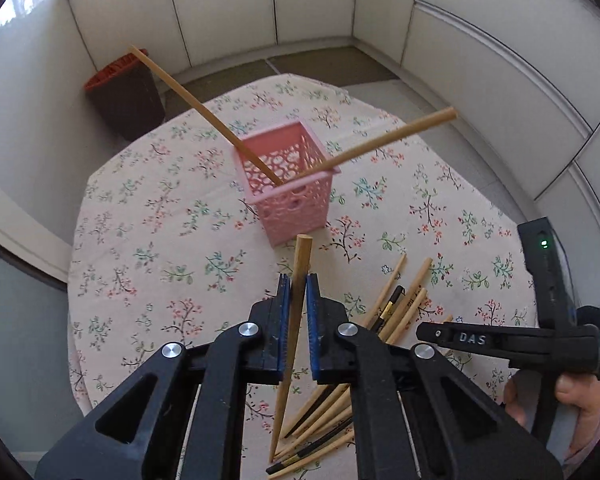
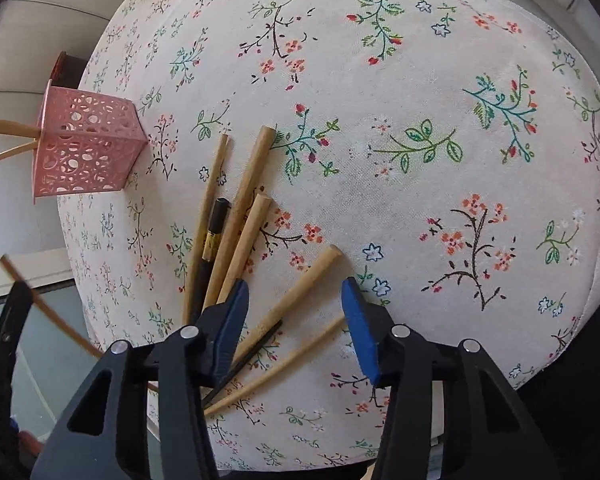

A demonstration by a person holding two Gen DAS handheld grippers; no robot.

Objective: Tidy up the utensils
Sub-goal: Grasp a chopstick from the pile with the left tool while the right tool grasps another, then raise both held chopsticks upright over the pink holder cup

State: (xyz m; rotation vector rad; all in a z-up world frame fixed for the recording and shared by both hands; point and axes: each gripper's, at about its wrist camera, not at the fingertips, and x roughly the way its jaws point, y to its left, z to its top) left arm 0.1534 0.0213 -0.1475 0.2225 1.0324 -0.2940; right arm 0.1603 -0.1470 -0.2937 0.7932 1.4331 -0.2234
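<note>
A pink perforated holder (image 1: 290, 182) stands on the floral tablecloth with two wooden chopsticks (image 1: 204, 114) leaning out of it. It also shows at the left of the right wrist view (image 2: 86, 146). My left gripper (image 1: 296, 292) is shut on a wooden chopstick (image 1: 296, 308), held above the table just short of the holder. A pile of several wooden and black chopsticks (image 2: 236, 232) lies on the cloth. My right gripper (image 2: 296, 296) is open low over the pile, its jaws on either side of one wooden chopstick (image 2: 296, 294).
The round table (image 2: 420, 128) has a floral cloth; its edges curve away on all sides. A dark bin with a red rim (image 1: 126, 94) stands on the floor beyond the table. White wall panels surround the area. The right gripper's body (image 1: 540, 332) shows at the left wrist view's right.
</note>
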